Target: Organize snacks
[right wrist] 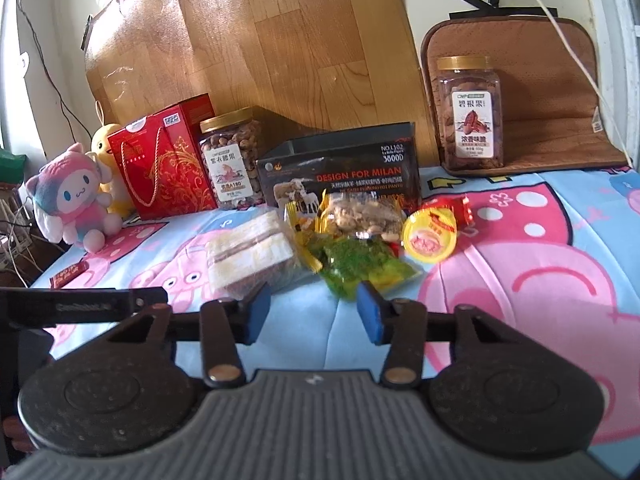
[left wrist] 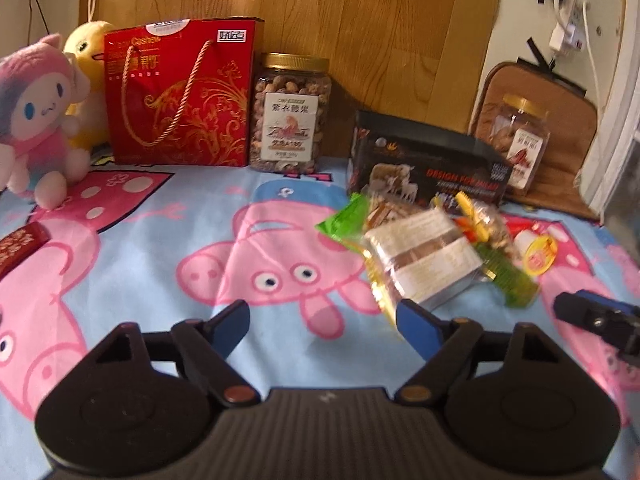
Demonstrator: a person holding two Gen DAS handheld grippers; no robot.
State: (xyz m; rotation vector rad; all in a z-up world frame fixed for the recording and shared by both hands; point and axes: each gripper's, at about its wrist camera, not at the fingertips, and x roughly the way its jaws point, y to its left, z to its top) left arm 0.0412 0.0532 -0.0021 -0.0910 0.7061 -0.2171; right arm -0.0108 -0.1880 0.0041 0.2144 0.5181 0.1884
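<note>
A pile of snacks lies on the cartoon-pig bedsheet in front of an open black box (left wrist: pixel 432 164) (right wrist: pixel 340 172): a white wrapped cake pack (left wrist: pixel 424 256) (right wrist: pixel 250 254), a green packet (left wrist: pixel 510 284) (right wrist: pixel 360 266), a bag of nuts (right wrist: pixel 362 214) and a yellow-lidded jelly cup (left wrist: pixel 540 254) (right wrist: pixel 430 238). My left gripper (left wrist: pixel 324 330) is open and empty, just left of the cake pack. My right gripper (right wrist: pixel 314 310) is open and empty, close in front of the green packet. The right gripper's tip shows in the left wrist view (left wrist: pixel 596 318).
At the back stand a red gift bag (left wrist: pixel 180 92) (right wrist: pixel 164 168), a nut jar (left wrist: pixel 290 114) (right wrist: pixel 234 160), a second jar (left wrist: pixel 520 142) (right wrist: pixel 470 114) on a brown cushion, and two plush toys (left wrist: pixel 38 120) (right wrist: pixel 74 196). A small red packet (left wrist: pixel 18 246) lies left.
</note>
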